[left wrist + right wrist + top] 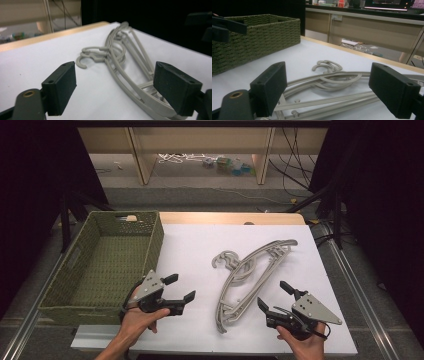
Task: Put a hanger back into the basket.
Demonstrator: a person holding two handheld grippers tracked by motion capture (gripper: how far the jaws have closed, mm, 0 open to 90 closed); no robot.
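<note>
While the grey hangers [250,277] lie in a pile on the white table [190,245], both grippers wait wide open and hold nothing. The pile is long and runs from near the person up and away to the right, with its hooks pointing at the green basket [107,265]. The right gripper [272,297] sits just beside the near end of the pile, so it is closer than the left gripper [181,287], which is farther off on the basket side.
</note>
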